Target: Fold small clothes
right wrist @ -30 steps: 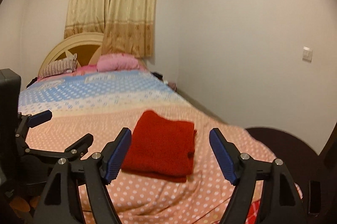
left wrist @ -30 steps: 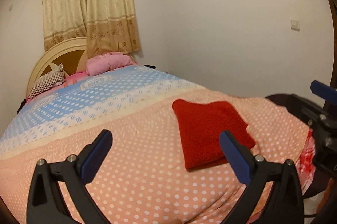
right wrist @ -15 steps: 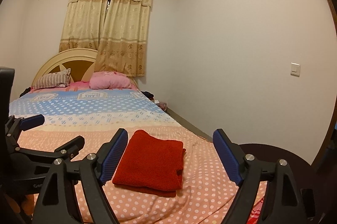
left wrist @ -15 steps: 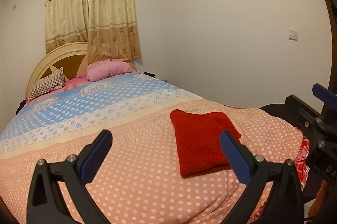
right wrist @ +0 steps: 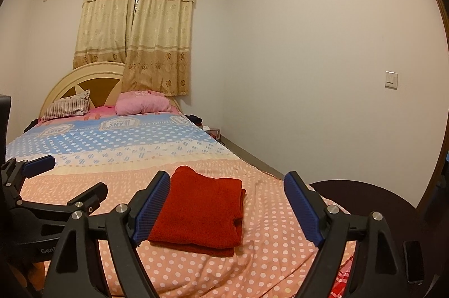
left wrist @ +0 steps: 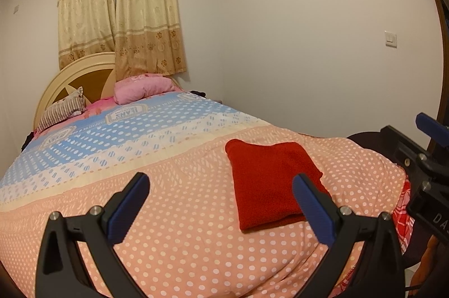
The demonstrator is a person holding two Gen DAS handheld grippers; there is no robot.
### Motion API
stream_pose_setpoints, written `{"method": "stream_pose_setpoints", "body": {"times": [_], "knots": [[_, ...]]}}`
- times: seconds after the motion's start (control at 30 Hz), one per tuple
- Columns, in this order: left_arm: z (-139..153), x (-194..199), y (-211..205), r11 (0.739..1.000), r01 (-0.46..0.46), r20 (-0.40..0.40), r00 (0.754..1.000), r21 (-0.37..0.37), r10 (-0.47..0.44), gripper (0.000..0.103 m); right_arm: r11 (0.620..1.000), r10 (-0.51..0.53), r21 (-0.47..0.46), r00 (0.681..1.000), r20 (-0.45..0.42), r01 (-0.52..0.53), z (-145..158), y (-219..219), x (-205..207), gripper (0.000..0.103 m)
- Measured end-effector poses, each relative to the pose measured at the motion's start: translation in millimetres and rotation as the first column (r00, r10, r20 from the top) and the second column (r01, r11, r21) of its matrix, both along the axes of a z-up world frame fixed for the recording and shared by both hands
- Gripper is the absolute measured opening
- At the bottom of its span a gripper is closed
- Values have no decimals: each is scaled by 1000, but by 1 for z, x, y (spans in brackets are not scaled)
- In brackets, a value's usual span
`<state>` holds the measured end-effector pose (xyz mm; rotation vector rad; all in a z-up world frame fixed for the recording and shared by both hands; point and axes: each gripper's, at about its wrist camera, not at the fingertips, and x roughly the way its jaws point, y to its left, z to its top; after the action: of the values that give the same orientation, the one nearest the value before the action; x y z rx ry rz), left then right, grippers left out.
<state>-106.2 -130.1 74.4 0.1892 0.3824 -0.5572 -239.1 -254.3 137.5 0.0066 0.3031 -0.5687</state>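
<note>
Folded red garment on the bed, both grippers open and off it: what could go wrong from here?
1. The red garment lies near the foot end of the bed; a nudge might slide it off.
2. The left gripper and right gripper sit close together and could collide.
3. Regrasping may undo the loose layered edge.

A bed [left wrist: 174, 214] with a cream, round-topped wooden headboard [right wrist: 84, 79] carries a polka-dotted bedspread, blue at the head and peach at the foot. A folded red knitted garment [right wrist: 199, 214] lies flat on the peach part. A striped pillow [right wrist: 67, 106] and a pink pillow [right wrist: 141, 104] rest by the headboard.
</note>
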Motion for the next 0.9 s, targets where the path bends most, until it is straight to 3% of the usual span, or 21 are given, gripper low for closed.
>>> {"method": "stream_pose_setpoints", "body": {"times": [0.9], "knots": [[-1,1,1,1000,1,-18,1000,-1,-1,103,1000,4,17,1000,-7,-4,-1,-8,4,84]]}}
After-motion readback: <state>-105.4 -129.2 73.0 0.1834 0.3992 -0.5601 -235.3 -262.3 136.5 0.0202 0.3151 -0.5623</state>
